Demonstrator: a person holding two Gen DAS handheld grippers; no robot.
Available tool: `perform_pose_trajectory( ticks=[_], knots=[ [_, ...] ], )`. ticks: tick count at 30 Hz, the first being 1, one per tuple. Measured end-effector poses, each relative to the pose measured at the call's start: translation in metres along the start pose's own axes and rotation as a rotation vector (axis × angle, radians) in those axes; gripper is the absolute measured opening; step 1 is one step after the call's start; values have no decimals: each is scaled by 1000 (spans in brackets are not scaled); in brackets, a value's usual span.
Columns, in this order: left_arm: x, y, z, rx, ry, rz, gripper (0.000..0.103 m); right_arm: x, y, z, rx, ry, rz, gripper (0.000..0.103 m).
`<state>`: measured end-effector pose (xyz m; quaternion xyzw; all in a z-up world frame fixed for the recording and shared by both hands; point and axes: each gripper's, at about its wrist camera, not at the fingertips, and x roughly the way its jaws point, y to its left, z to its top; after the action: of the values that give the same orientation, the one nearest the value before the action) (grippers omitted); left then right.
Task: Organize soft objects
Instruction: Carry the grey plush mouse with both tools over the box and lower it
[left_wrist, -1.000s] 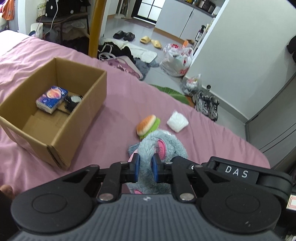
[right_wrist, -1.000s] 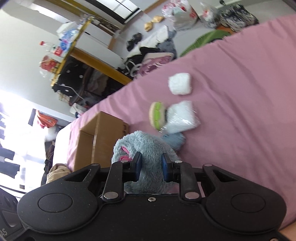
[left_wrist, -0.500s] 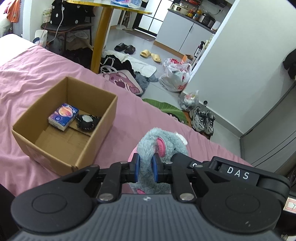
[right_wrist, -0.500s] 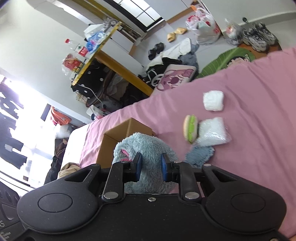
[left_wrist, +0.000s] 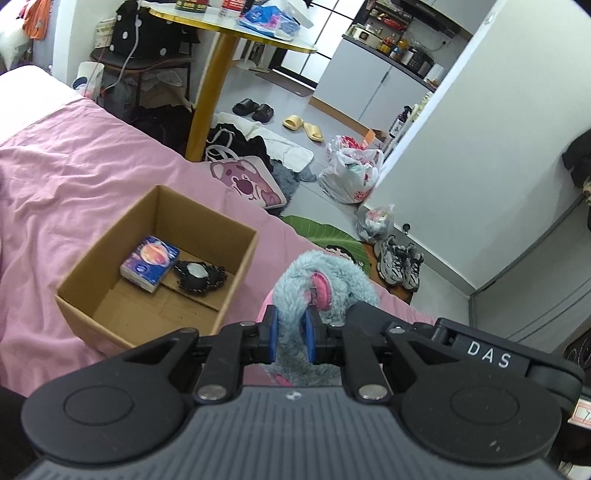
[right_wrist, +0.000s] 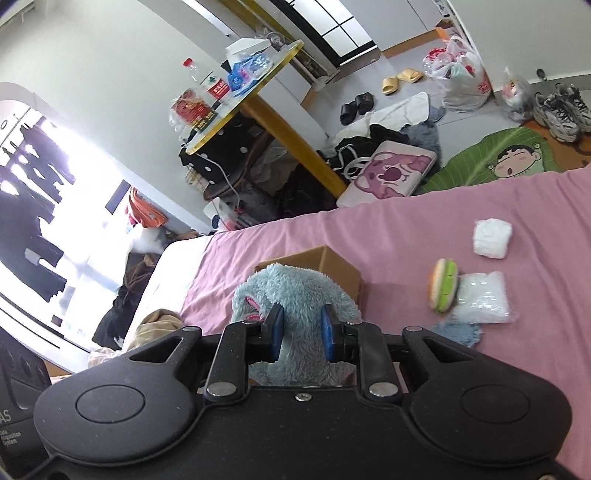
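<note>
Both my grippers pinch the blue plush toy (left_wrist: 325, 291) — my left gripper (left_wrist: 290, 334) and my right gripper (right_wrist: 302, 334) each squeeze its fur, holding it above the pink bedsheet (left_wrist: 74, 177) beside the cardboard box (left_wrist: 236, 280) — tissue pack (left_wrist: 149, 263) inside.

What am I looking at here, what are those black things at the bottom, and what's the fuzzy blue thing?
The black shapes are two handheld grippers, each carrying a wide-angle camera that looks along its fingers. One picture is from the left gripper, the other from the right gripper. Both are clamped on one blue plush toy, held above a pink bedsheet. A cardboard box on the bed holds a tissue pack and a black item. A toy burger, a clear bag and a white bundle lie on the sheet.
</note>
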<state>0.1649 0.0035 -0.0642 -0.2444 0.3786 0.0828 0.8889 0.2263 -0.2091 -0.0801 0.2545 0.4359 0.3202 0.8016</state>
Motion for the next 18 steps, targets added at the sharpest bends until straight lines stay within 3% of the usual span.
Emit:
perform_pose_trajectory(
  ticks=[18],
  knots=[
    [-6, 95, 45, -143, -33, 37, 14, 80, 65, -3, -19, 82, 27, 21]
  ],
)
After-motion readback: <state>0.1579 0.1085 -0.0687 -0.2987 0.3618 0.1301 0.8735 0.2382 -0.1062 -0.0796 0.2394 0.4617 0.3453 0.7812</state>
